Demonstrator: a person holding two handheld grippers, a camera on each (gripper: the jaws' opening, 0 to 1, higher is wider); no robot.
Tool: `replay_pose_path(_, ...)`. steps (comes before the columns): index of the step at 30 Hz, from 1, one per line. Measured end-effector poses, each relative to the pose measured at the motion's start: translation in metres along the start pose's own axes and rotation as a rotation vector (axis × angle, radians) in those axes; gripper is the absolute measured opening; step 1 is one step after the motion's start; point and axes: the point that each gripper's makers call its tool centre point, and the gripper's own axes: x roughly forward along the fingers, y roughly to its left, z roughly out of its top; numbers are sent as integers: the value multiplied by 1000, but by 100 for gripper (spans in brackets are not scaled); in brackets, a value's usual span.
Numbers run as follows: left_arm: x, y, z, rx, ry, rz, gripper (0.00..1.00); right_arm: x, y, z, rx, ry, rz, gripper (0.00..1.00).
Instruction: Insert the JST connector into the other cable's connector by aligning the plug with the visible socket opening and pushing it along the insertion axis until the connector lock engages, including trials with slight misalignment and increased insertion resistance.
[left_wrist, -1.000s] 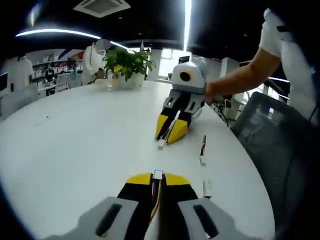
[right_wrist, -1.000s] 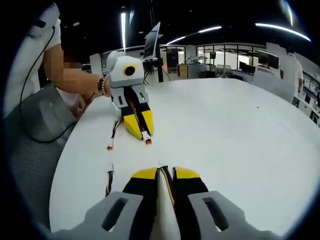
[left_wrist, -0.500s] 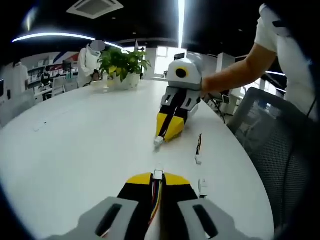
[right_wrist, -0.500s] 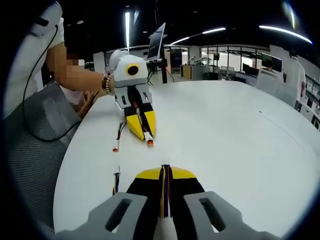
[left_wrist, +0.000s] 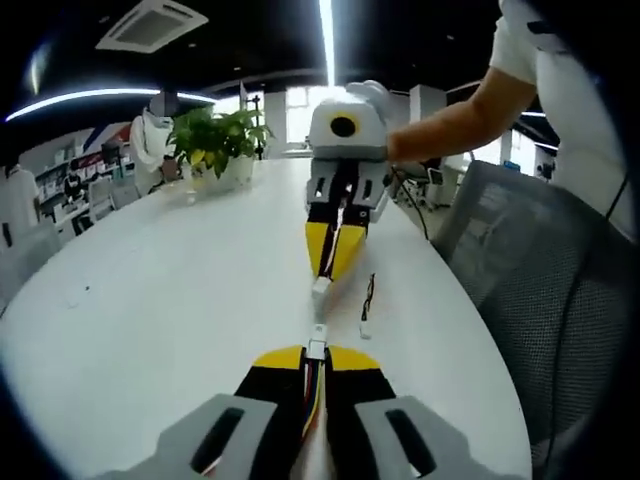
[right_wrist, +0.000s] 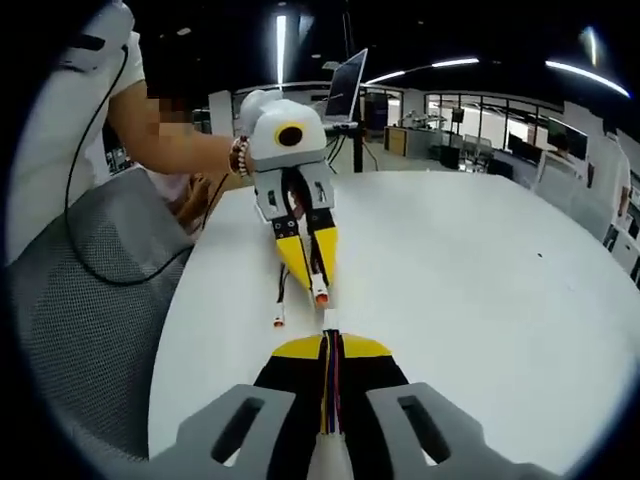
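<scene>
My left gripper (left_wrist: 316, 352) is shut on a cable of coloured wires, and its white connector (left_wrist: 317, 347) pokes out past the yellow tips. Facing it from across the white table (left_wrist: 150, 280), the right gripper (left_wrist: 325, 276) is shut on the other cable, whose white connector (left_wrist: 320, 286) points at mine across a short gap. In the right gripper view, my right gripper (right_wrist: 330, 343) grips striped wires (right_wrist: 329, 392) with a small white plug (right_wrist: 330, 321) at the tip. The left gripper (right_wrist: 316, 286) opposite shows an orange-faced connector (right_wrist: 320, 298) just short of it.
A spare cable (left_wrist: 367, 304) lies on the table beside the grippers, ending in a red-tipped connector (right_wrist: 277, 321). A grey mesh chair (left_wrist: 520, 280) stands at the table's edge. A potted plant (left_wrist: 215, 140) and a laptop (right_wrist: 345, 90) sit at the far side.
The two grippers have drawn closer together and lined up tip to tip, so the gap between the connectors has shrunk. The right gripper's jaws have closed tighter on its wires.
</scene>
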Motion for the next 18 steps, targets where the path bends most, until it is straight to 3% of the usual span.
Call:
replay_pose_path(10, -3, -16, 18, 58, 2, -12, 0, 4, 18, 3, -52, 55, 48, 1)
replay_pose_path(18, -3, -24, 20, 82, 15, -21, 0, 1, 22, 4, -71, 67, 43, 1)
